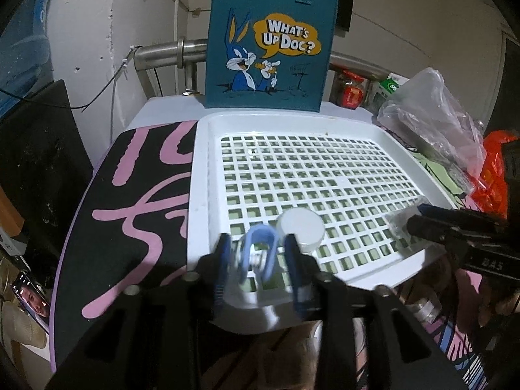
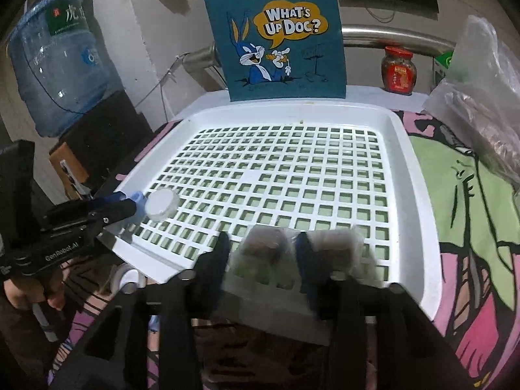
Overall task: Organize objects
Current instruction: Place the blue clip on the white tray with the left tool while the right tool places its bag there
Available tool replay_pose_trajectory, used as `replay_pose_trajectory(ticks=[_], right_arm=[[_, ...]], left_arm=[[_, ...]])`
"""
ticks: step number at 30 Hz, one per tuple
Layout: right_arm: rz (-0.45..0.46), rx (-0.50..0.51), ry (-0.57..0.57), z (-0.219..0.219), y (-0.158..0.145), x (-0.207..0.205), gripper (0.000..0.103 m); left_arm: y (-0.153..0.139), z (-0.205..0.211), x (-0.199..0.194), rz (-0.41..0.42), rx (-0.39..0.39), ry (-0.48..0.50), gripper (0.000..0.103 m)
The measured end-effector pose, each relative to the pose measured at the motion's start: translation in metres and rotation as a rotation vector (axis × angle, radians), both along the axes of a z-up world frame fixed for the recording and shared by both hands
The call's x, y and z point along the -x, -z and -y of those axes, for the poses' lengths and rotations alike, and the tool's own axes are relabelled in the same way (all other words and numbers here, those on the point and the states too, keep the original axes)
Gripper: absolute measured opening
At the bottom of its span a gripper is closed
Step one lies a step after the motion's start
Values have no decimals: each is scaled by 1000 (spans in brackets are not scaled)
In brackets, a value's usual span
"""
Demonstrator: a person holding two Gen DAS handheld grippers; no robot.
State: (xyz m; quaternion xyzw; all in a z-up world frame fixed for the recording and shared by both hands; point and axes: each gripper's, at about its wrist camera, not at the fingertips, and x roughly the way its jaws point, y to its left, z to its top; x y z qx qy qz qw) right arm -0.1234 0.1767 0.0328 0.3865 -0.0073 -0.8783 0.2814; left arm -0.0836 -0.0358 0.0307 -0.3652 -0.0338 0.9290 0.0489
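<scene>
Tray: a white plastic tray (image 2: 419, 175) with a square-holed grid floor sits on a cartoon-printed cloth (image 2: 471, 227), and both grippers work its near edge.
Left gripper: the left gripper (image 1: 258, 256) points down over the tray's near-left corner, blue-padded jaws spread, a clear bottle between them.
Bottle: the small clear bottle (image 1: 242, 253) with a blue loop handle (image 1: 260, 240) and a white round cap (image 1: 302, 227) lies on the grid; the pads stand just beside it on either side, and I can't make out any squeeze.
Right gripper: the right gripper (image 2: 263, 253) reaches over the near edge right of centre, jaws parted.
Packet: a clear plastic packet (image 2: 338, 247) with something dark inside lies on the grid, blurred; its left part sits between the jaws and the rest spreads out past the right finger. No firm pinch to be seen.
Cross view: from the left wrist camera the right gripper's tip (image 1: 432, 214) rests at that same packet (image 1: 398, 227).
Backdrop: a teal tote bag (image 2: 276, 42) printed with a rabbit and "WHAT'S UP DOC?" stands upright behind the tray.
Right side: a red-lidded jar (image 2: 398, 70) is against the rail, with a crumpled clear plastic bag (image 2: 481, 97) near it.
Left side: a blue water jug (image 2: 58, 65) stands well apart.
</scene>
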Motion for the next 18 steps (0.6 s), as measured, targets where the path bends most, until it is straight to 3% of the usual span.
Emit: replay_pose_trajectory(ticks=[3, 6, 13, 18], right_arm=[[-39, 29, 16, -5, -9, -7, 71], [-84, 104, 24, -20, -24, -17, 75], [-175, 285, 134, -73, -58, -40, 83], [-191, 319, 173, -93, -63, -50, 84]], left_arm=[[-5, 2, -6, -22, -36, 18, 53], [-18, 6, -19, -88, -49, 12, 65], [-37, 27, -45, -167, -121, -33, 66], [-37, 31, -58, -160, -136, -33, 66]])
